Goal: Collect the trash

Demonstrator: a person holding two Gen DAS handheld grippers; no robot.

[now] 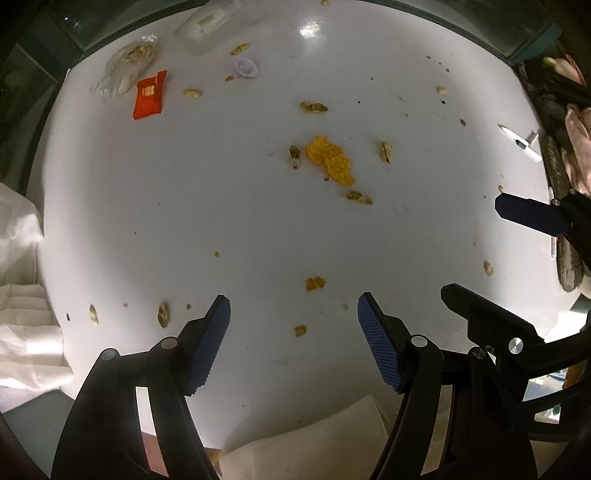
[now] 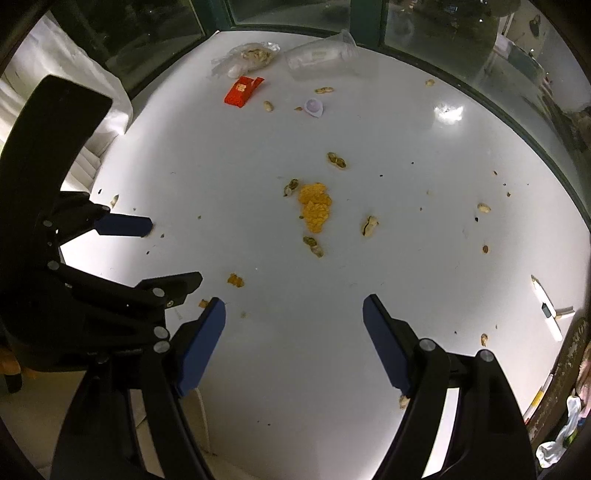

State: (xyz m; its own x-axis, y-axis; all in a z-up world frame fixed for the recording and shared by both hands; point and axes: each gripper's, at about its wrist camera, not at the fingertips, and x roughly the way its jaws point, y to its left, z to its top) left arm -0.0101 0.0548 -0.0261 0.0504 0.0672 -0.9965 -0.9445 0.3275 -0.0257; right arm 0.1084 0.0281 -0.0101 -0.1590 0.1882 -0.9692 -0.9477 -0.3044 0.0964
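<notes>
Both grippers hang above a white surface [image 1: 147,206] that is covered with trash. The left gripper [image 1: 293,341] points down with its jaws standing wide apart, and nothing is between them. The right gripper [image 2: 293,341] is just beside it, also with jaws wide apart and empty.

In the middle of the surface lies a yellow crumbly heap [image 1: 330,159], with several peanut shells [image 1: 313,107] around it and more shells scattered toward the edges. A smaller yellow crumb [image 1: 315,283] lies near the left gripper's fingertips. At the far side there is a red wrapper [image 1: 149,95], and close to it a crumpled clear bag [image 1: 127,66] with shells inside. A clear plastic container [image 1: 207,26] and a small round plastic cup [image 1: 246,67] lie nearby. A pen [image 1: 519,142] lies near the right edge. Something of white cloth [image 1: 22,295] is beside the surface on the left.
</notes>
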